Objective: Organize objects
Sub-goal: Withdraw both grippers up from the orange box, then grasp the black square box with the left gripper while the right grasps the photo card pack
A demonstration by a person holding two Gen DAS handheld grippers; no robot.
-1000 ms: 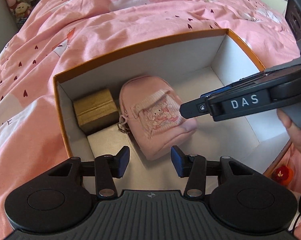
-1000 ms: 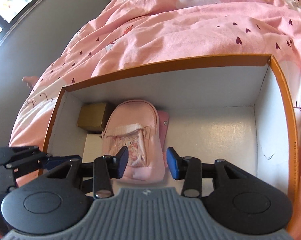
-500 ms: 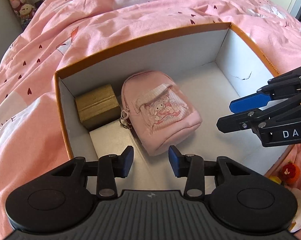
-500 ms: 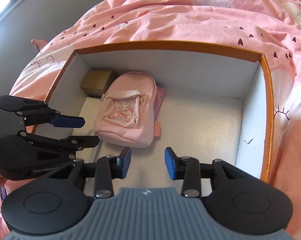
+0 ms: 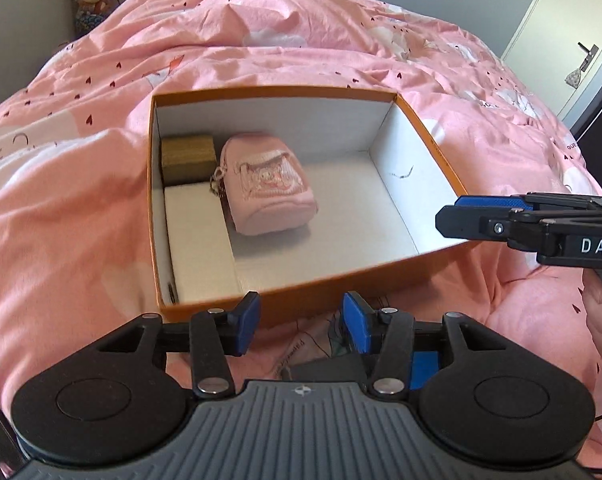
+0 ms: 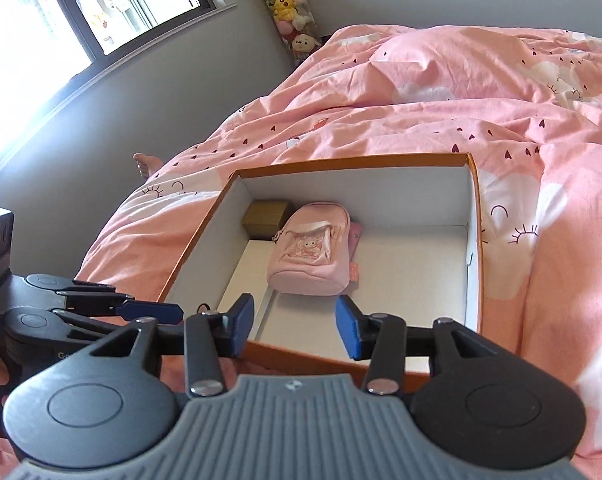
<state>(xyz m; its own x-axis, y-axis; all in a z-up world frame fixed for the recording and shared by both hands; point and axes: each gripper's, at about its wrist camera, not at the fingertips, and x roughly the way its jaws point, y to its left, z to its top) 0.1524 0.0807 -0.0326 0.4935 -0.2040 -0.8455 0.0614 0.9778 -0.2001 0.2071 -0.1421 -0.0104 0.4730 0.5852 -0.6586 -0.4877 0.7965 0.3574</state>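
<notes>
An orange box with white inside [image 5: 433, 144] [image 6: 476, 216] lies open on the pink bed. In it a small pink backpack [image 5: 267, 188] [image 6: 311, 254] lies next to a gold box [image 5: 187, 156] [image 6: 267, 216] in the far left corner, and a white block [image 5: 199, 240] [image 6: 247, 272] lies along the left wall. My left gripper [image 5: 300, 328] is open and empty outside the box's near wall. My right gripper [image 6: 295, 330] is open and empty above the near rim; it also shows at the right in the left wrist view [image 5: 453, 216].
A pink duvet with small hearts [image 5: 81, 200] [image 6: 501, 120] covers the bed around the box. Dark items [image 5: 325, 368] lie on the duvet under my left gripper. Plush toys [image 6: 289, 4] stand by the grey wall, next to a window [image 6: 81, 8]. A door [image 5: 581, 32] is at far right.
Both grippers have pulled back and up out of the box, open and empty. The backpack stays lying in the box.
</notes>
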